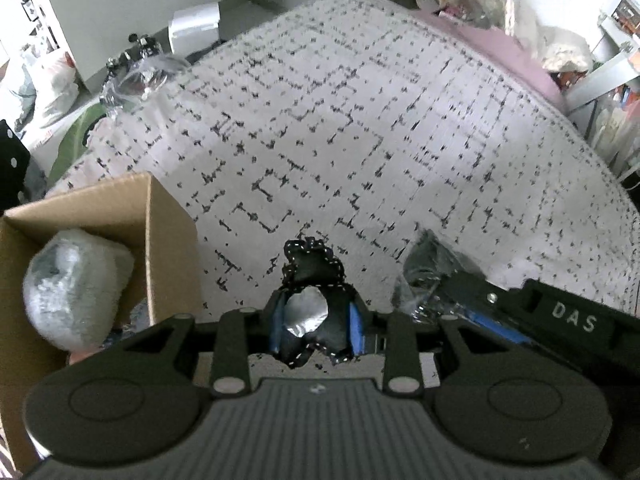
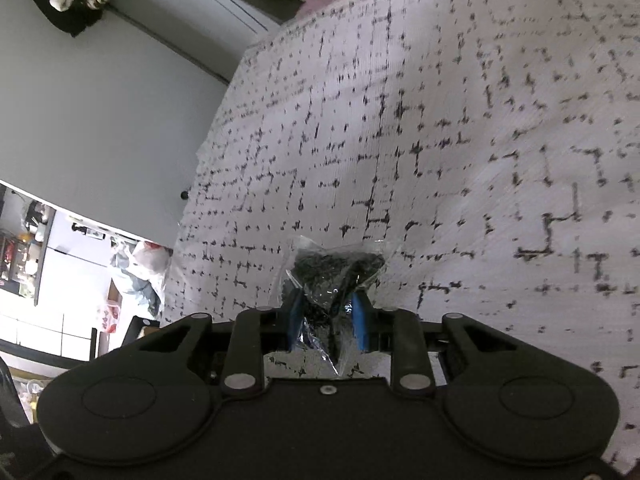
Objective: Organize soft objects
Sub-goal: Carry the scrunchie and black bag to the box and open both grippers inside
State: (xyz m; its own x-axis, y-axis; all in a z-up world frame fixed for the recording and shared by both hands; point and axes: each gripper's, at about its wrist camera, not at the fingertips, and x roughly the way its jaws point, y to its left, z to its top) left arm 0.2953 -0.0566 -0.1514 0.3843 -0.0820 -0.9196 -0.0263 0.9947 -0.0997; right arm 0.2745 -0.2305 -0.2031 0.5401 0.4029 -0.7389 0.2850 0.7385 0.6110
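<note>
Left wrist: cardboard box (image 1: pixel 120 236) sits left of the left gripper (image 1: pixel 318 326) on the patterned bedspread (image 1: pixel 360 120), a bubble-wrap bundle (image 1: pixel 76 288) inside it. Jaws clamped on a black pouch (image 1: pixel 314 276) with white stitched edging and a grey patch. Right gripper (image 1: pixel 452 300) just right of it, path to box unobstructed.

Right wrist: right gripper (image 2: pixel 326 322) over the bedspread (image 2: pixel 440 120), jaws clamped on a clear bag (image 2: pixel 332 276) of black material, crinkled, tail hanging below fingers.

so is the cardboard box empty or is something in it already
Not empty. The open-topped cardboard box already holds a pale, fuzzy bundle resting against its inner wall. What lies beneath the bundle cannot be told.
</note>
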